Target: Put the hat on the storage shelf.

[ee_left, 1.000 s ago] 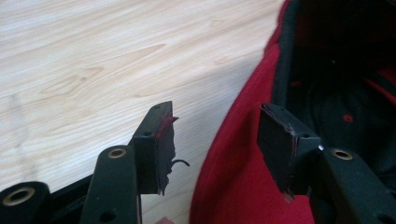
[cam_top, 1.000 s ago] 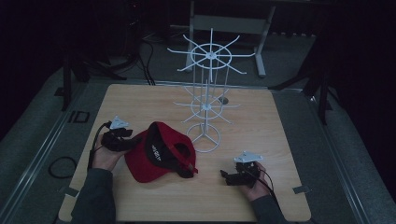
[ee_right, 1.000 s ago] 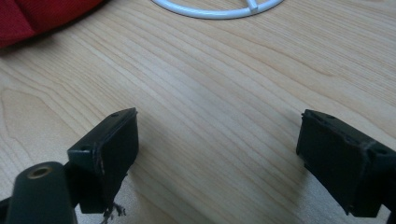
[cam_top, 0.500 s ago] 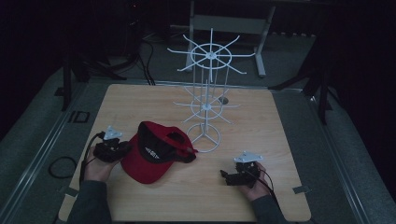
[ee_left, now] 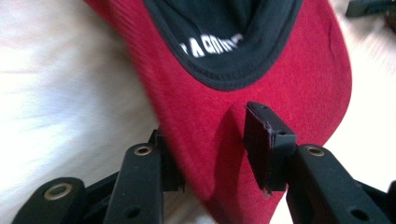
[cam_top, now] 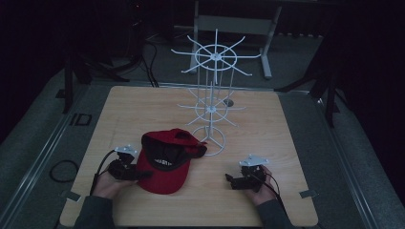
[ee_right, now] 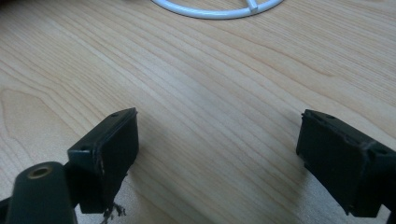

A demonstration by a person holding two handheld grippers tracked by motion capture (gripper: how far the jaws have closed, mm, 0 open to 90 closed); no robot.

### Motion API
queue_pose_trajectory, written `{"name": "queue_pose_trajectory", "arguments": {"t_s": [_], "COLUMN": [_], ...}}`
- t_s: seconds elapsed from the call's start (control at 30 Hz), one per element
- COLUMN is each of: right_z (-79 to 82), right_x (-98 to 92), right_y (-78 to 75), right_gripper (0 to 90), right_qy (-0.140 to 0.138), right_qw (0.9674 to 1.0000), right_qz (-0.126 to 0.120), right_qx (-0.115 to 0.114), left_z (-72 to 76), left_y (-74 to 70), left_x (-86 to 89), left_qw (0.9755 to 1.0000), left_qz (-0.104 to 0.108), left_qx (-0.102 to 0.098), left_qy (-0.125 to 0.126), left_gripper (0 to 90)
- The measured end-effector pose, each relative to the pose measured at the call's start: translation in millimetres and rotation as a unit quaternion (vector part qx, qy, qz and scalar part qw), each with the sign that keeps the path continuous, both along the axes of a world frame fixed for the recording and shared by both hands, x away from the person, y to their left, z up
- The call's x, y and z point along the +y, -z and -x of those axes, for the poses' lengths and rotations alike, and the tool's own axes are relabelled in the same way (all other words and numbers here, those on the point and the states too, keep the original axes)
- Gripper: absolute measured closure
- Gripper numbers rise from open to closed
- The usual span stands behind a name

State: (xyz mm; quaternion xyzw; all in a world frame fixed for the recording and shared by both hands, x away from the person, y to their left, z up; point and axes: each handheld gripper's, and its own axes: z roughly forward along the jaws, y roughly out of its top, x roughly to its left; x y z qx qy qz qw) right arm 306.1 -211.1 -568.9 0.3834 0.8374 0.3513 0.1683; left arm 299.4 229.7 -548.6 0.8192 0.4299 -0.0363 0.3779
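A red cap with a black lining [cam_top: 165, 164] lies opening-up on the wooden table [cam_top: 143, 109], just left of the white wire rack's base. My left gripper [cam_top: 144, 174] reaches in from the left at the cap's near edge. In the left gripper view the red brim [ee_left: 280, 70] runs between the jaws of my left gripper [ee_left: 210, 126]; they have just been opening, and the right pad [ee_left: 268, 144] stands off the cloth. My right gripper [cam_top: 229, 180] rests open near the front right, with bare wood between its jaws [ee_right: 217, 119].
The white wire rack [cam_top: 210, 114] stands mid-table with two tiers of spokes; its base ring [ee_right: 215, 9] lies just beyond my right gripper. Dark floor, cables and stand legs surround the table. Bare wood lies at the back left and right.
My left hand has drawn back toward the near edge and dropped lower. The cap has turned and shifted, its brim now toward the front. The right gripper has stayed put.
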Motion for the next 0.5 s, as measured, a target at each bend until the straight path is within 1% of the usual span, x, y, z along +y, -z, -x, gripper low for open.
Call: {"name": "queue_pose_trajectory", "arguments": {"t_s": [0.03, 0.07, 0.1, 0.17, 0.23, 0.27, 0.3, 0.33, 0.37, 0.4, 0.43, 0.47, 0.5], "right_z": [0.0, 0.0, 0.0, 0.0, 0.1, 0.1, 0.0, 0.0, 0.0, 0.0, 0.0, 0.0, 0.0], "right_x": [0.0, 0.0, 0.0, 0.0, 0.0, 0.0, 0.0, 0.0, 0.0, 0.0, 0.1, 0.0, 0.0], "right_y": [0.0, 0.0, 0.0, 0.0, 0.0, 0.0, 0.0, 0.0, 0.0, 0.0, 0.0, 0.0, 0.0], "right_gripper": [12.8, 12.8, 12.8, 12.8, 12.8, 12.8, 12.8, 12.8, 12.8, 12.8, 12.8, 12.8, 12.8], "right_qy": [0.0, 0.0, 0.0, 0.0, 0.0, 0.0, 0.0, 0.0, 0.0, 0.0, 0.0, 0.0, 0.0], "right_qw": [1.0, 1.0, 1.0, 1.0, 1.0, 1.0, 1.0, 1.0, 1.0, 1.0, 1.0, 1.0, 1.0], "right_qz": [0.0, 0.0, 0.0, 0.0, 0.0, 0.0, 0.0, 0.0, 0.0, 0.0, 0.0, 0.0, 0.0], "right_qx": [0.0, 0.0, 0.0, 0.0, 0.0, 0.0, 0.0, 0.0, 0.0, 0.0, 0.0, 0.0, 0.0], "left_z": [1.4, 1.4, 5.5, 7.6, 11.1, 11.1, 13.0, 14.0, 14.0, 15.2, 15.3, 15.0, 14.9], "left_y": [0.7, 0.7, 2.1, 2.9, 4.9, 4.9, 4.6, 2.2, 2.2, -3.5, -5.5, -8.1, -9.6], "left_x": [-1.7, -1.7, -5.7, -7.3, -10.4, -10.4, -11.9, -11.3, -11.3, -10.4, -9.4, -6.5, -4.4], "left_qw": [1.0, 1.0, 0.9997, 0.9997, 0.9992, 0.9992, 0.9992, 0.9992, 0.9992, 0.9994, 0.9994, 0.9993, 0.9992], "left_qz": [0.005, 0.005, 0.006, 0.007, 0.01, 0.01, 0.015, 0.022, 0.022, 0.025, 0.026, 0.027, 0.028], "left_qx": [0.004, 0.004, 0.005, 0.009, 0.015, 0.015, 0.015, 0.009, 0.009, -0.007, -0.012, -0.023, -0.029], "left_qy": [0.006, 0.006, 0.021, 0.024, 0.034, 0.034, 0.033, 0.032, 0.032, 0.024, 0.02, 0.013, 0.005], "left_gripper": [60.9, 61.1, 60.9, 60.4, 60.0, 60.2, 62.0, 64.1, 67.9, 70.6, 72.2, 74.0, 76.2]}}
